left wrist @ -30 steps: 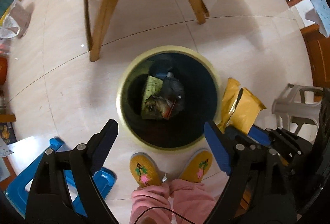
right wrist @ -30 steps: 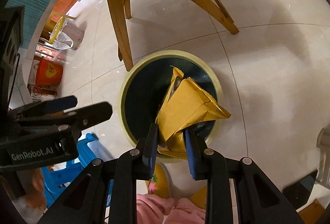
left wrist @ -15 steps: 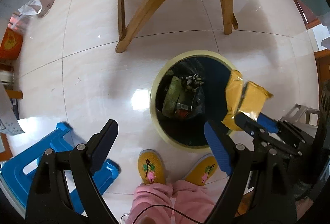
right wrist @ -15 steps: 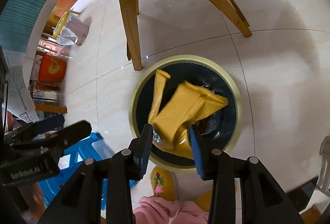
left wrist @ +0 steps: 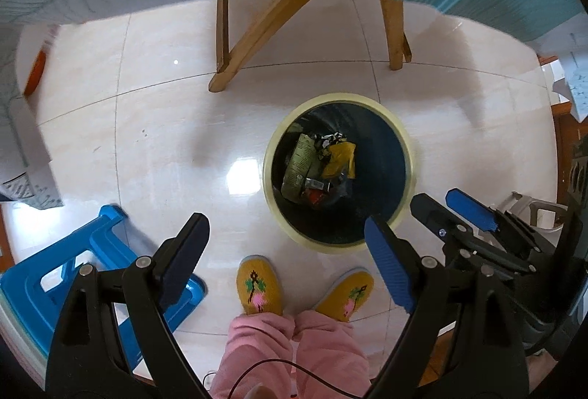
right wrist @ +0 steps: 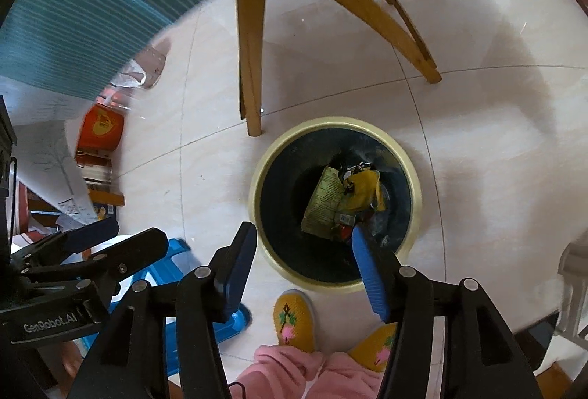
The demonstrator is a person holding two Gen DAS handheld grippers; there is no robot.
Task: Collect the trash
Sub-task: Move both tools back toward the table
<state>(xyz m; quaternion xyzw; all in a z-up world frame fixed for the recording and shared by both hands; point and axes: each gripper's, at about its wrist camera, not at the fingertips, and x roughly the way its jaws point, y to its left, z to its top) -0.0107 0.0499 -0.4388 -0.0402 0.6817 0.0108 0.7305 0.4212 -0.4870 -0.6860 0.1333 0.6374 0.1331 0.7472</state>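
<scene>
Right gripper [right wrist: 299,266]: we see its two blue-padded fingers spread wide with nothing between them, held above the near rim of the bin.
Bin [right wrist: 257,185]: round, pale yellow rim, dark inside, standing on the pale tiled floor [right wrist: 477,141].
Yellow packet [right wrist: 362,195]: lies inside the bin, on top of the other trash.
Green wrapper [right wrist: 323,202]: in the bin, touching the yellow packet's left side.
Left gripper [right wrist: 121,237]: we see it at the left edge, fingers apart, empty.
Wooden legs [right wrist: 251,68]: just behind the bin.
Blue stool [right wrist: 172,270]: left of the bin, behind the grippers.
Yellow slippers [right wrist: 294,321]: just beside the bin's near rim.
</scene>
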